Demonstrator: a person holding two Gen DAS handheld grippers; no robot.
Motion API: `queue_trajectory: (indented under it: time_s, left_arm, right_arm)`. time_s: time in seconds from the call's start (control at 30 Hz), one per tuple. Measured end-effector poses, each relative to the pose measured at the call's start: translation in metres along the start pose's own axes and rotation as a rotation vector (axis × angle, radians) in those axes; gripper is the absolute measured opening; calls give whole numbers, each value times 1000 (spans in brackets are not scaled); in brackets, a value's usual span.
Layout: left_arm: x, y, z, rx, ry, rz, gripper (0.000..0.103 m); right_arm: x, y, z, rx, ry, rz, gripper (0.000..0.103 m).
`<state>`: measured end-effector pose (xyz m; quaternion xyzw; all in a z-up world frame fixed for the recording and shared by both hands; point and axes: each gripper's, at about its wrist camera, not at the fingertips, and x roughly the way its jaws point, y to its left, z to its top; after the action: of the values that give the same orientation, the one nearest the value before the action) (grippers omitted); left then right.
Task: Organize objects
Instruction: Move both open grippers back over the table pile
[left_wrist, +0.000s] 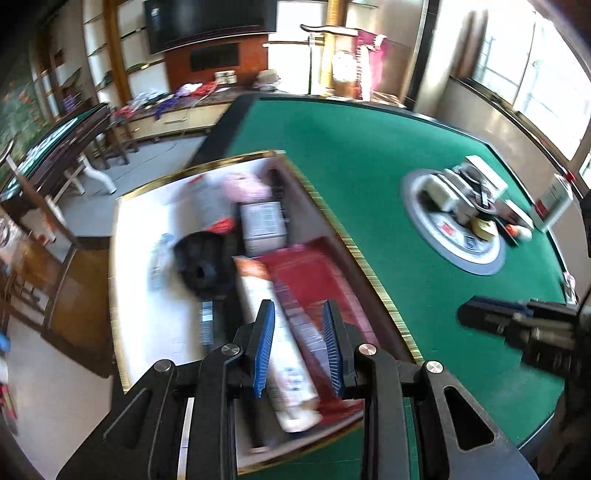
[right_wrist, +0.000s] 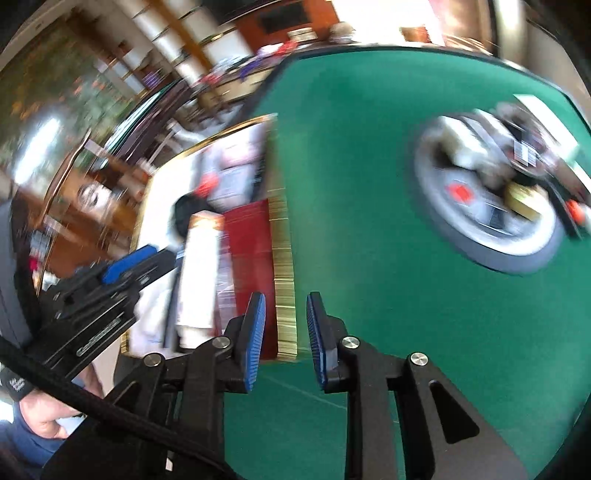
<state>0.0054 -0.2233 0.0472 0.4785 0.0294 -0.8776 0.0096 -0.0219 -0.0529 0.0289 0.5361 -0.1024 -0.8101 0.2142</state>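
Your right gripper is black with ribbed blue pads, silver screws, and a braided black cable.

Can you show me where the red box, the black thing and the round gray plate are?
red box (left_wrist: 314, 269), left wrist view, its lid.
black thing (left_wrist: 199, 258), left wrist view, its middle.
round gray plate (left_wrist: 417, 218), left wrist view, bare rim.

We can read no text anywhere: the print on the white tube in the box is too blurred.
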Motion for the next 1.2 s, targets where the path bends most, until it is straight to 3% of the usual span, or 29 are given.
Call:
queue_trajectory:
  time_s: [0.13,0.33,0.6,0.7,0.93,1.2]
  left_arm:
    - [3,-43,1,51,16,-27,23]
    - [18,-111,-8,139,76,-80,23]
    - [37,-169,-22,191,142,-105,23]
    - [44,-176,-26,170,158,-99,23]
    - [62,-175,-38,110,202,-89,23]
    - [68,-172,-45,76,206,-75,23]
  right_arm:
    - [-29,-62,-7,116,-31,-44,21]
    - [-67,-135,-4,167,-53,-163,22]
    - [-119,-220,49,48,-44,-369,44]
    - [-126,-245,68,4,-29,-406,45]
    - [-94,-275,112,-141,77,-433,53]
    - [-49,-299,136,-239,181,-464,57]
